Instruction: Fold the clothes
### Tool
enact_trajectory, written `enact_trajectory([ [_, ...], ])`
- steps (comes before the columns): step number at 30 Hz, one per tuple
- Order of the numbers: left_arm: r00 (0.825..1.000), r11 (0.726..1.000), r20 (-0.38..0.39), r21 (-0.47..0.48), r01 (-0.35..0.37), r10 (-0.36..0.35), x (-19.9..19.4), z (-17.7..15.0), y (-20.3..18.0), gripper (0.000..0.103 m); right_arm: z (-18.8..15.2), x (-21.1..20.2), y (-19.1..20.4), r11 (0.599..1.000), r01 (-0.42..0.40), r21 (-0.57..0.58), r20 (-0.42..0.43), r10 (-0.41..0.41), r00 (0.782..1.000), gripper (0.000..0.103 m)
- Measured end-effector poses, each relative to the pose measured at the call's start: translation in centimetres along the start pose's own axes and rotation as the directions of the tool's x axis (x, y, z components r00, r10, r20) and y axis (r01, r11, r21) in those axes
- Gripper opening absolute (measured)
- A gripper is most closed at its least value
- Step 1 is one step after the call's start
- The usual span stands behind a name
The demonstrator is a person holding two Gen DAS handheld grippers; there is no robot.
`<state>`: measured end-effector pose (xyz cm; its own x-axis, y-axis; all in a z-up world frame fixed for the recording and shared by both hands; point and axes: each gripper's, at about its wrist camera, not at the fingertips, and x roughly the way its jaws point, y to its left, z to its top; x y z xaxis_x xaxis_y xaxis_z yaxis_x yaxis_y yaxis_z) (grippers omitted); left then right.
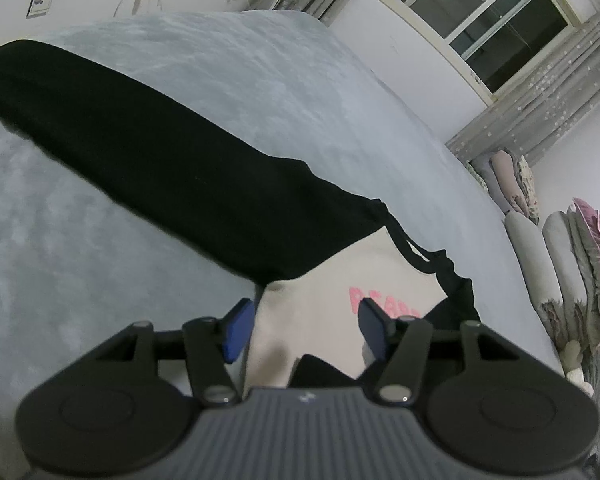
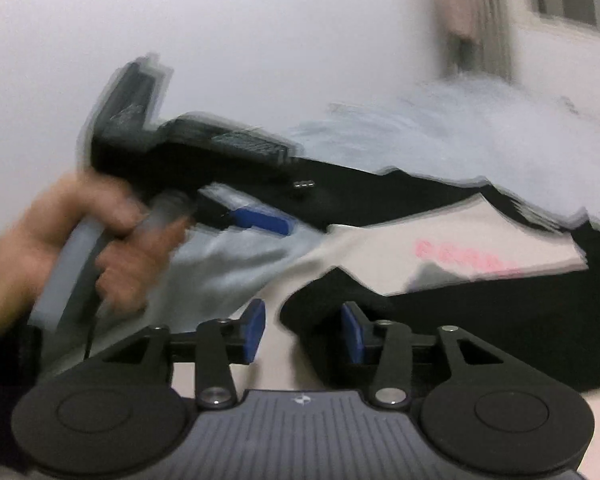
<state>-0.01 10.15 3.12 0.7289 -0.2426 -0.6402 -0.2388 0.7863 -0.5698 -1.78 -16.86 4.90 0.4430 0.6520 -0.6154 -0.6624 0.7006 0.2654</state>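
Blue pads (image 1: 238, 330) of the left gripper (image 1: 304, 328) stand spread over a cream shirt (image 1: 316, 300) on the grey bed (image 1: 100, 220), holding nothing. The right gripper (image 2: 302, 330) gapes likewise above the black garment (image 2: 480, 332). Closing now risks pinching both layers together, since the black cloth overlaps the cream one.

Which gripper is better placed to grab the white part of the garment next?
Probably the left gripper: its open fingers straddle the white panel in a sharp view. The right gripper is open too, but at the black edge, blurred.
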Motion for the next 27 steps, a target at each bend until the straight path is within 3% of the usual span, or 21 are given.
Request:
enact_trajectory([
  [4, 1.000, 1.000, -0.002, -0.003, -0.002, 0.002, 0.0, 0.0, 0.1, 0.055, 0.1, 2.1, -3.4, 0.958, -0.024, 0.286, -0.050, 0.040, 0.998, 0.042],
  [7, 1.000, 1.000, -0.001, -0.001, 0.001, -0.001, 0.0, 0.1, 0.0, 0.055, 0.0, 2.8, -3.4, 0.946, -0.077, 0.316, -0.037, 0.093, 0.995, 0.042],
  [10, 1.000, 1.000, 0.000, -0.003, 0.002, -0.002, 0.0, 0.1, 0.0, 0.055, -0.1, 2.2, -1.2, 0.978, -0.123, 0.171, -0.011, 0.126, 0.992, 0.039],
  [12, 1.000, 1.000, -0.001, -0.006, 0.004, -0.004, 0.0, 0.1, 0.1, 0.055, -0.4, 1.6, 1.0, 0.987, -0.164, -0.001, -0.023, 0.163, 0.986, 0.030],
  [13, 1.000, 1.000, 0.000, -0.008, 0.005, -0.005, -0.1, 0.1, 0.2, 0.055, -0.8, 1.3, 2.2, 0.979, -0.181, -0.092, -0.042, 0.177, 0.983, 0.030],
  [19, 1.000, 1.000, 0.000, -0.017, 0.007, -0.007, -0.1, 0.3, 0.3, 0.055, -2.9, -0.2, 5.3, 0.897, -0.284, -0.338, -0.165, 0.240, 0.957, 0.029],
  [25, 1.000, 0.999, -0.001, -0.032, 0.009, -0.009, -0.1, 0.5, 0.6, 0.056, -5.0, -1.7, 8.2, 0.749, -0.391, -0.536, -0.297, 0.266, 0.917, 0.029],
  [27, 1.000, 1.000, -0.004, -0.030, 0.003, -0.003, -0.1, 0.5, 0.7, 0.056, -5.2, -1.5, 8.1, 0.770, -0.342, -0.539, -0.283, 0.217, 0.934, 0.029],
])
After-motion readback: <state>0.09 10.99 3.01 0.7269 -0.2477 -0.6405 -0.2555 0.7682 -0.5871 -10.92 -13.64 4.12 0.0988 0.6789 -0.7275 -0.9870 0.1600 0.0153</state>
